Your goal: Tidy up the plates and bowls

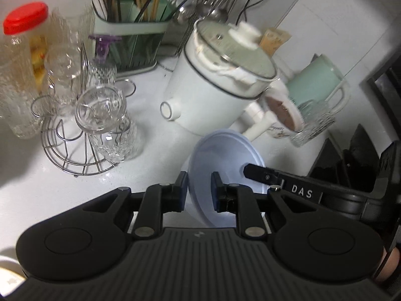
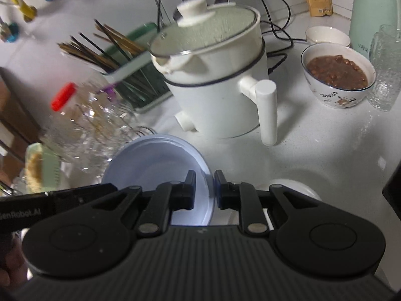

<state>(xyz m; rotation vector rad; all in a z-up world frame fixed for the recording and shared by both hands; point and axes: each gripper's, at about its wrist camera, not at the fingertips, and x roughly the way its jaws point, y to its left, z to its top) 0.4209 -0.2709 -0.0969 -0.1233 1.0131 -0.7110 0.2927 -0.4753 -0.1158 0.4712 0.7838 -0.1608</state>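
A pale blue deep plate [image 1: 225, 155] hangs tilted above the white counter, held from two sides. My left gripper [image 1: 199, 190] is shut on its near rim, which stands edge-on between the pads. From the right, a finger [image 1: 258, 171] of the other gripper reaches over the plate's far rim. In the right wrist view the same plate [image 2: 155, 160] lies to the left, with my right gripper [image 2: 205, 188] shut on its right rim. A bowl of brown bean soup [image 2: 338, 75] and a small white bowl [image 2: 325, 36] stand at the back right.
A white electric pot [image 2: 215, 100] with a glass lid stands just behind the plate. A wire rack of upturned glasses [image 1: 95, 115], a red-lidded jar [image 1: 22, 57] and a green chopstick holder [image 1: 130, 42] crowd the left. A mint kettle [image 2: 371, 12], a glass mug [image 2: 384, 70] and a white dish [image 2: 295, 188] are on the right.
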